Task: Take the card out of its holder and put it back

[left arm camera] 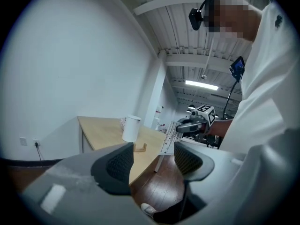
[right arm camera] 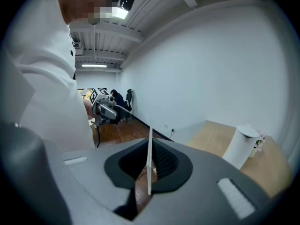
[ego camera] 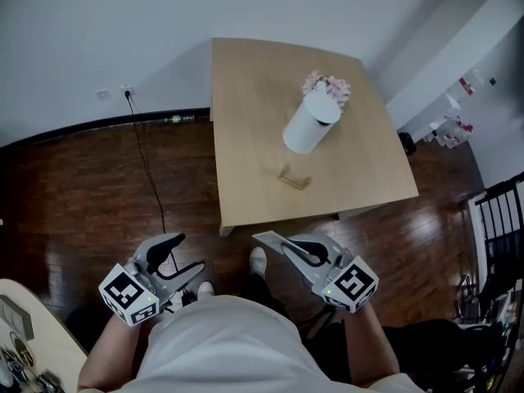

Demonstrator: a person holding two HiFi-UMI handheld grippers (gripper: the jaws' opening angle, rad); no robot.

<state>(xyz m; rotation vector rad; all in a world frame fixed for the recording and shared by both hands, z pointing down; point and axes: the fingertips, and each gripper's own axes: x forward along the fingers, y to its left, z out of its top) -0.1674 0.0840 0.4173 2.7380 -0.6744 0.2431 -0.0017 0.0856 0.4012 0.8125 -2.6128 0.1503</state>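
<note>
Short of table [ego camera: 246,154], waist-high, right hand-held gripper [ego camera: 286,248] pinches card [ego camera: 264,238]; left hand-held gripper [ego camera: 190,252] spread.

A ceiling light [left arm camera: 201,84] is glowing softly; both gripper views are bending and darkening toward their edges.

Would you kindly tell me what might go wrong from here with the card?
The card is held only at one end in the right gripper, so it may slip or bend. The small wooden card holder looks unsecured on the table; a skewed insertion may shove it. The white flower vase close behind might get bumped.
</note>
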